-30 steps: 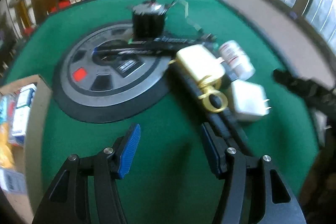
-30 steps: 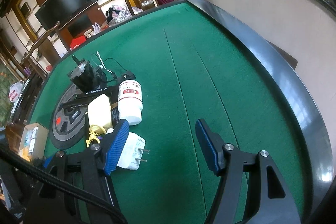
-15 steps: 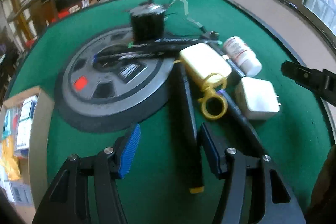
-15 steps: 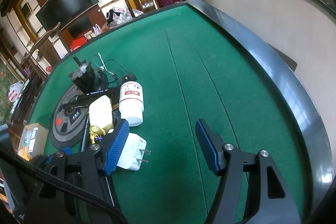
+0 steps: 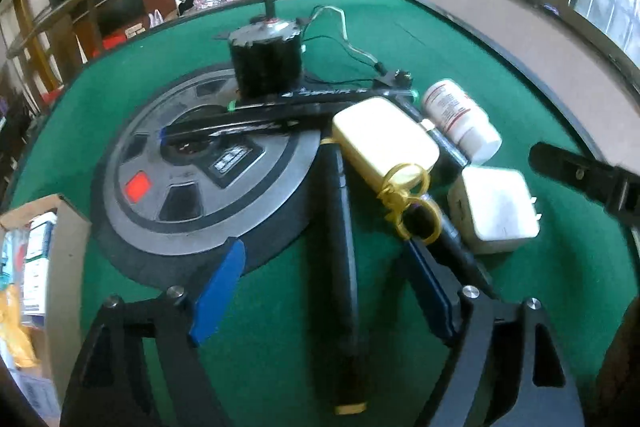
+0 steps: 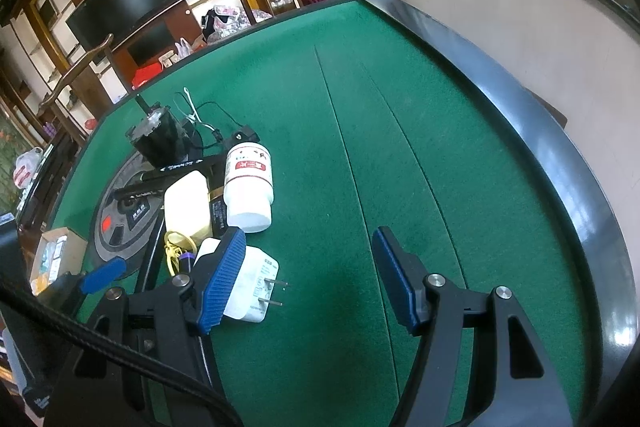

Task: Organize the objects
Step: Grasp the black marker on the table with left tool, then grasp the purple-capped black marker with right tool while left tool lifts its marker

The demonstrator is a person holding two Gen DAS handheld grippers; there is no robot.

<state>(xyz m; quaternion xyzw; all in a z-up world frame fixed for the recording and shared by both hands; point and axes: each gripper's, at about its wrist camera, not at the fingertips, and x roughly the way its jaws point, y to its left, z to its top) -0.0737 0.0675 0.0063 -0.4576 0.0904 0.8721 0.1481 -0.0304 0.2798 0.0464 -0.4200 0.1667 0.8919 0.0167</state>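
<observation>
Black and slender, the long stick (image 5: 340,279) with its yellow end cap lies on the green felt table (image 5: 260,359) toward its near edge. It sits between the left gripper (image 5: 320,291), whose jaws have just been opening wide around it without pressing it, so a pickup looks near. The right gripper (image 6: 308,279) hangs open over bare felt beside the smooth white charger (image 6: 248,287).
</observation>
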